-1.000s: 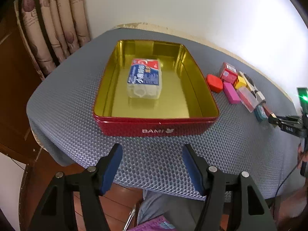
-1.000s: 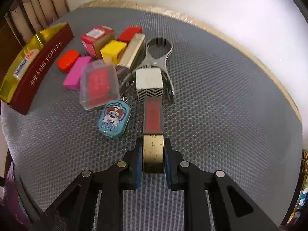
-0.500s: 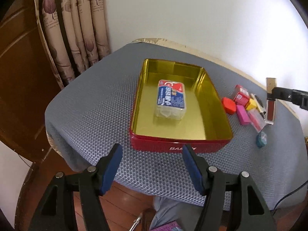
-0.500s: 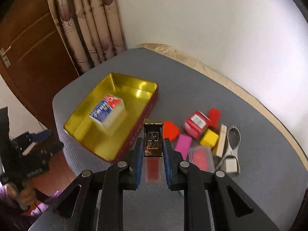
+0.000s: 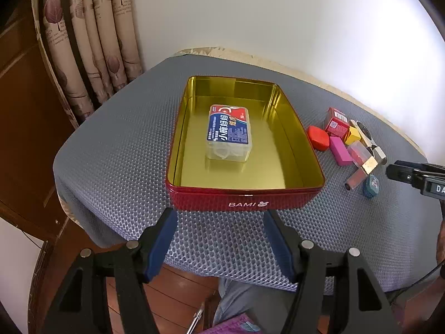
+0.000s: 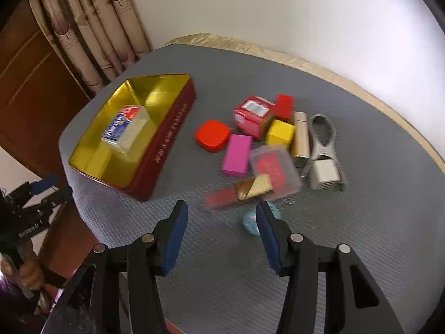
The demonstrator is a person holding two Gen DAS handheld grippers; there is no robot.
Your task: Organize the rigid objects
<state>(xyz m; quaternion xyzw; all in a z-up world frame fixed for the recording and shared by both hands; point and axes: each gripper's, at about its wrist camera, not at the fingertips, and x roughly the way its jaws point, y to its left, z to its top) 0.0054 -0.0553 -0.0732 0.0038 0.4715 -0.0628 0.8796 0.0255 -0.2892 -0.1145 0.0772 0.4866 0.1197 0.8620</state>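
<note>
Two grippers released: right gripper (image 6: 221, 224) empty above blurred lip-gloss tube (image 6: 239, 192), left gripper (image 5: 218, 235) near tin (image 5: 244, 199); next, regrasp tube, carry left into tin

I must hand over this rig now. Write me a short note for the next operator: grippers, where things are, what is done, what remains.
Left gripper: open, holds nothing, in front of the red tin.
Right gripper: open, holds nothing, above the pile.
Lip gloss tube: out of the tin, among the pile, blurred in the right wrist view.
Done: only the clear plastic box lies in the tin.
Left: lip gloss tube, orange case, pink block and the rest on the mat.
</note>
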